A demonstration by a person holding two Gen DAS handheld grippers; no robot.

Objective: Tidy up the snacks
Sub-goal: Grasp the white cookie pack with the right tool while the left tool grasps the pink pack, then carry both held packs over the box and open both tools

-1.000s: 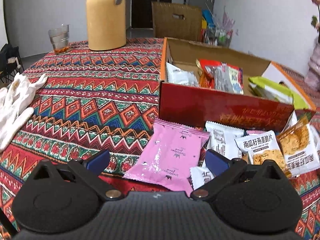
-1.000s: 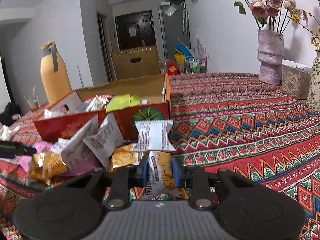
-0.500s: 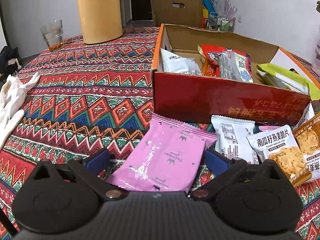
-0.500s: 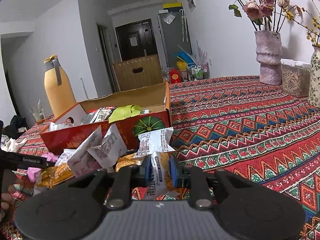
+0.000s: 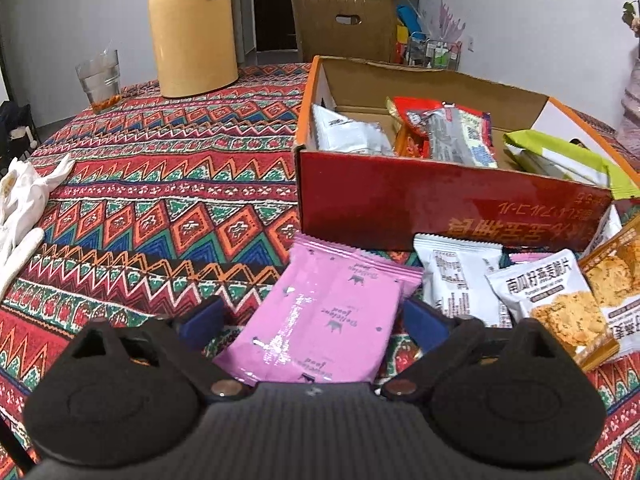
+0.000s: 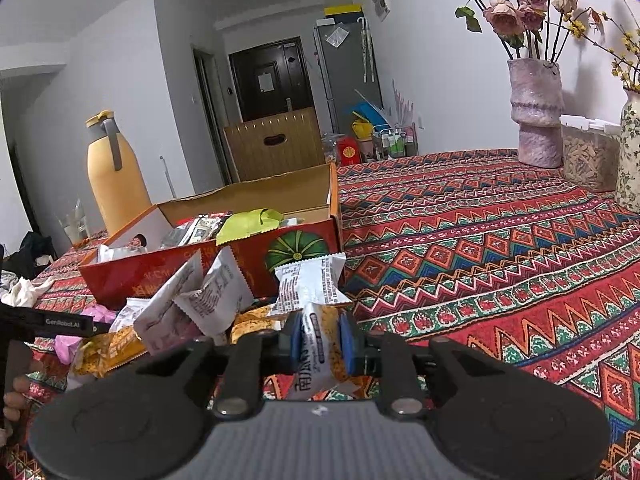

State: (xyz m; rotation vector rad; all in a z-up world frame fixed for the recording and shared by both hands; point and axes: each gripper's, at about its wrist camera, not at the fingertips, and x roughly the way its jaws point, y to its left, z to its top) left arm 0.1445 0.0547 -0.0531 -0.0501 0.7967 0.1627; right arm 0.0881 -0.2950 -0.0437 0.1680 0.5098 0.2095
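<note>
Crept nearer the pink packet (image 5: 326, 312) since the earlier frame, left gripper (image 5: 316, 320) now straddling it, jaws closing with the packet between them and not yet pinched. Lifted a little on the other side, right gripper (image 6: 319, 340) clamped together on a white and orange biscuit packet (image 6: 318, 354).

Spread wall to wall across the table, a tablecloth (image 6: 500, 264) in red, green and blue zigzags. Stood behind it: pale walls, a dark door (image 6: 270, 78), a grey fridge (image 6: 348, 76) and a tan chair back (image 6: 276, 148).

Sat mid-table, an open red snack box (image 5: 440, 204) already holding silver, red and green packets. Heaped against its near wall, loose packets (image 6: 200, 300), the pink one at the pile's left end.

Rose at the far left edge, a yellow jug (image 5: 192, 28) beside a drinking glass (image 5: 100, 80). Kept to the far right edge, a mottled pink vase (image 6: 536, 116) of dried flowers and a clear jar (image 6: 588, 156). Lay crumpled at the left edge, a white cloth (image 5: 24, 200).
</note>
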